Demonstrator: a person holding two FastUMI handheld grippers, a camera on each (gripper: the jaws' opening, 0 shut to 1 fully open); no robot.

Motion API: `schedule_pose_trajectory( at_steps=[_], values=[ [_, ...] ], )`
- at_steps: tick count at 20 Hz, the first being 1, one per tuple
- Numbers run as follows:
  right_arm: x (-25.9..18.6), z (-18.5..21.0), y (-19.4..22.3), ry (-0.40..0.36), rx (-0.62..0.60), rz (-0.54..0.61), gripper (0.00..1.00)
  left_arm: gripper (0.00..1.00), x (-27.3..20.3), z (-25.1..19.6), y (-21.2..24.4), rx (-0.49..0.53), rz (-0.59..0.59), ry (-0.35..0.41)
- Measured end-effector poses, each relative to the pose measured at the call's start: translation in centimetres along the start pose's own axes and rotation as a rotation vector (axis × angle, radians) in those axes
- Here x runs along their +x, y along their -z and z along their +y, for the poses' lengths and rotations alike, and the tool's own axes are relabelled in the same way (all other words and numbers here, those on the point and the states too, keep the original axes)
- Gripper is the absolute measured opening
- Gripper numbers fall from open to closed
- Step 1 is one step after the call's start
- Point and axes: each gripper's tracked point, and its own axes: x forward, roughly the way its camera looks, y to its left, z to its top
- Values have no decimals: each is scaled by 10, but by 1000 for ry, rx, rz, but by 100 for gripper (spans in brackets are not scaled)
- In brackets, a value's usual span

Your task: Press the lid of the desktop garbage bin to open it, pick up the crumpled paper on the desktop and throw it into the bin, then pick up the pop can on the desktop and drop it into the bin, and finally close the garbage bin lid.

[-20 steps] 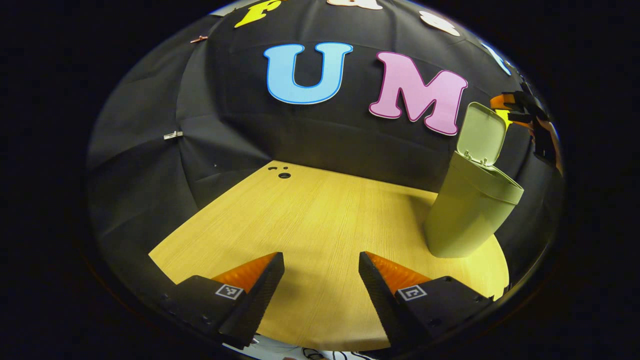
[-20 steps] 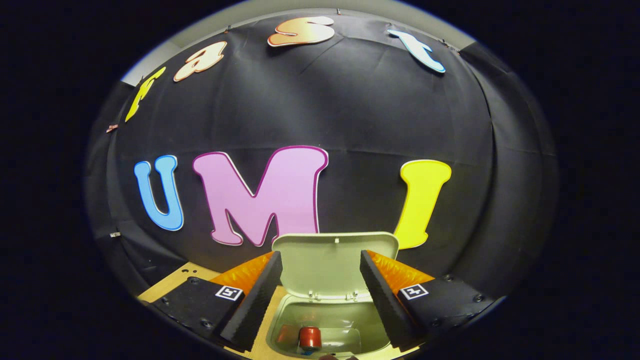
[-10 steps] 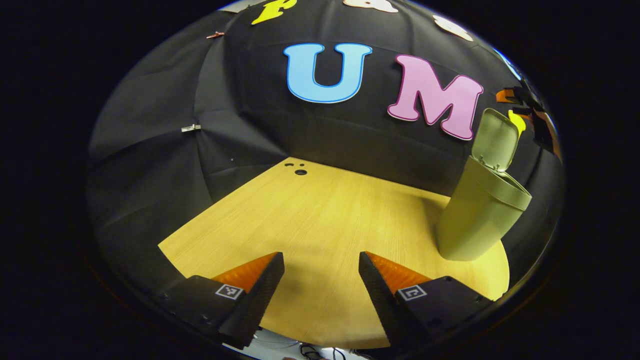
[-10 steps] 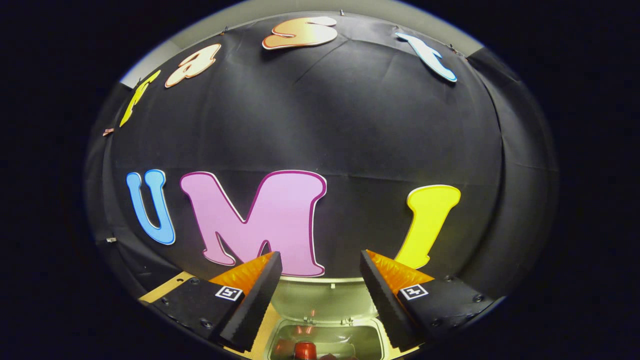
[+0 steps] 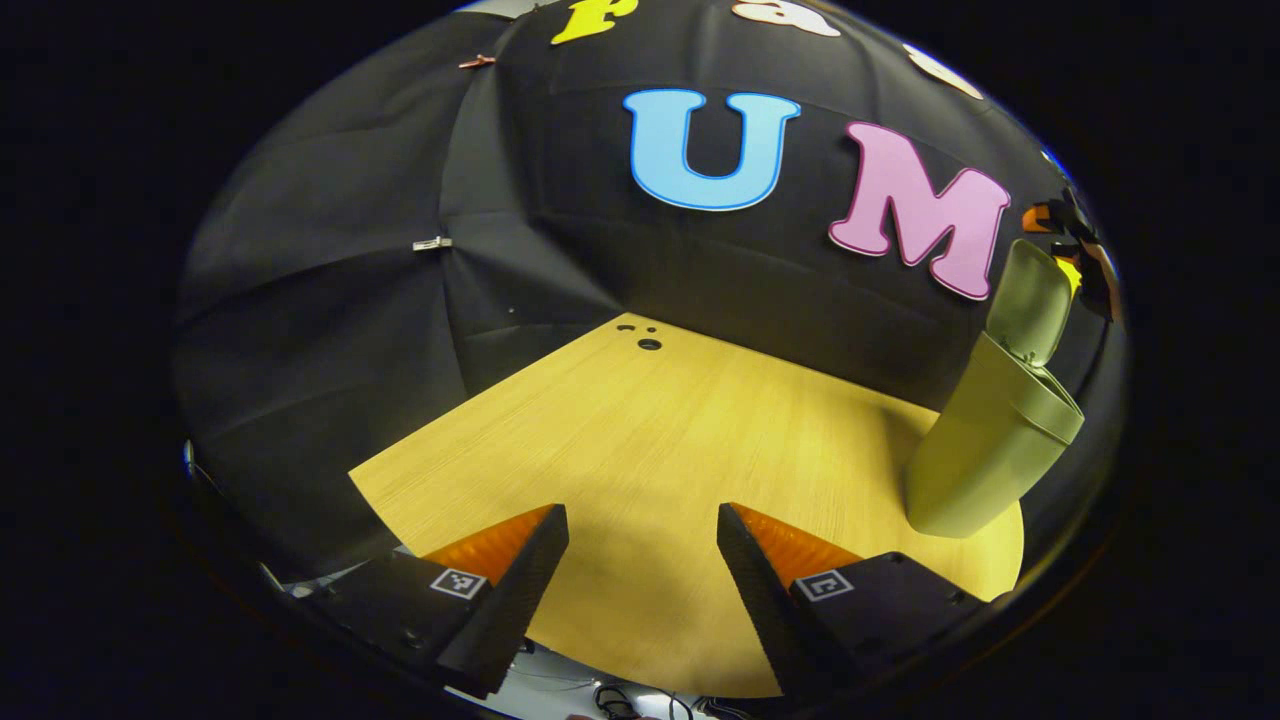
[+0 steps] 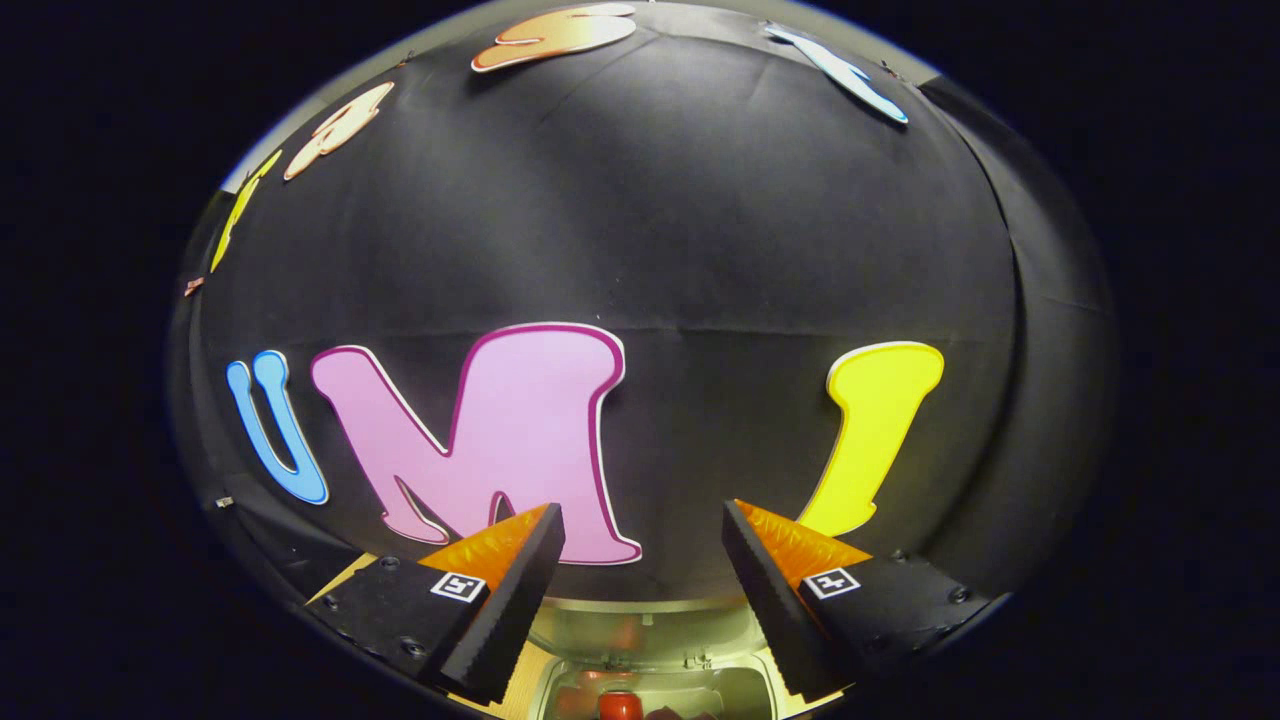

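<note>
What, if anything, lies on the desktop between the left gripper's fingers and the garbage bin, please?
Nothing: in the left gripper view, bare wooden desktop runs from the open left gripper to the garbage bin.

We see the pop can in the bin cut off; crumpled paper indistinct.

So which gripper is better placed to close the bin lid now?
Right, probably. The right gripper hangs open just above the bin, at its raised lid. The left gripper is across the table.
</note>
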Motion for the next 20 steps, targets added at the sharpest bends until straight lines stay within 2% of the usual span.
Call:
schedule_pose_trajectory(
  at_steps=[4,7,14,20],
  values=[
    [1,8,28,-20,-24,88,99,96,-1,9,0,-19,-2,-15],
    [-11,10,28,-22,-61,75,99,96,0,13,2,-10,2,-13],
    [-53,10,48,-38,-56,93,96,96,4,9,-2,32,-18,41],
    [-93,8,87,-14,-33,128,96,96,5,6,5,78,-11,102]
  ],
)
